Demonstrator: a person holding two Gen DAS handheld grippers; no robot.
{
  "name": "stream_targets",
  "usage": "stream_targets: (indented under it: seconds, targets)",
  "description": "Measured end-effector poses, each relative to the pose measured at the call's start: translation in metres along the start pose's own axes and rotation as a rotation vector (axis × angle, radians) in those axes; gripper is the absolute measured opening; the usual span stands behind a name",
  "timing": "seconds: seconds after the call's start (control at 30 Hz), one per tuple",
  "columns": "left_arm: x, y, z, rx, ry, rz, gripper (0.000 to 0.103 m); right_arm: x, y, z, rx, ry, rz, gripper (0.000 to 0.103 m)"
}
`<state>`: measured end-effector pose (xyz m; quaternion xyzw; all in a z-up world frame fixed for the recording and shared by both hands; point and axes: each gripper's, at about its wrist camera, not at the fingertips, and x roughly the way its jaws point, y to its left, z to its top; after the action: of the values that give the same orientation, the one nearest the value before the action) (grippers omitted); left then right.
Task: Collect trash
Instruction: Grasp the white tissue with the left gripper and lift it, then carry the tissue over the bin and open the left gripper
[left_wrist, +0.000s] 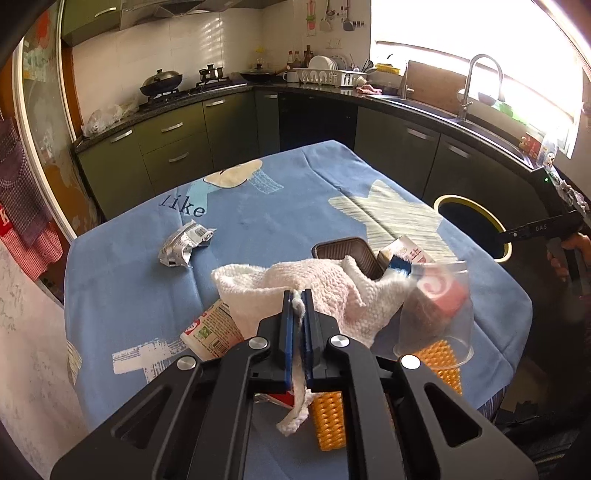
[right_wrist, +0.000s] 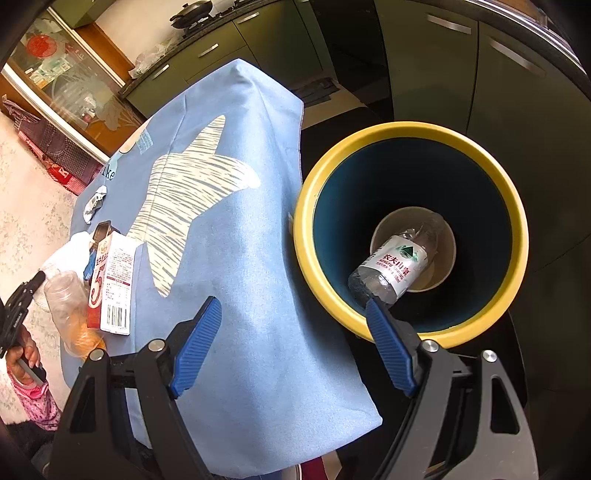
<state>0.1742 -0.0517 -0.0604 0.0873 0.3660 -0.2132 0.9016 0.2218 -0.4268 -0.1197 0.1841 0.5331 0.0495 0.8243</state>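
My left gripper (left_wrist: 299, 299) is shut on a white paper towel (left_wrist: 314, 288) and holds it just above the blue tablecloth (left_wrist: 258, 214). Around it lie a clear plastic cup (left_wrist: 436, 314), a milk carton (left_wrist: 402, 251), a dark tray (left_wrist: 347, 251), a paper cup (left_wrist: 214, 328) and a crumpled foil wrapper (left_wrist: 184, 243). My right gripper (right_wrist: 291, 306) is open and empty above the yellow-rimmed bin (right_wrist: 406, 133), which stands beside the table. In the bin lie a plastic water bottle (right_wrist: 395, 266) and a paper bowl (right_wrist: 443, 254).
The bin (left_wrist: 472, 225) stands off the table's right edge. Green cabinets (left_wrist: 177, 147) and a dark counter with a sink run behind the table. The carton (right_wrist: 114, 280), clear cup (right_wrist: 66, 299) and wrapper (right_wrist: 94, 203) also show in the right wrist view.
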Motion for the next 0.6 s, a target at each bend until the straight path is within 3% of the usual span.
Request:
stream_targets:
  seconds: [0.37, 0.6]
  targets:
    - [-0.044, -0.008, 0.073, 0.03, -0.114, -0.073, 0.005, -0.007, -0.002, -0.002, -0.005, -0.022, 0.013, 0.076]
    - [-0.063, -0.039, 0.118, 0.114, -0.159, -0.119, 0.005, -0.02, -0.006, -0.006, 0.001, -0.057, 0.011, 0.076]
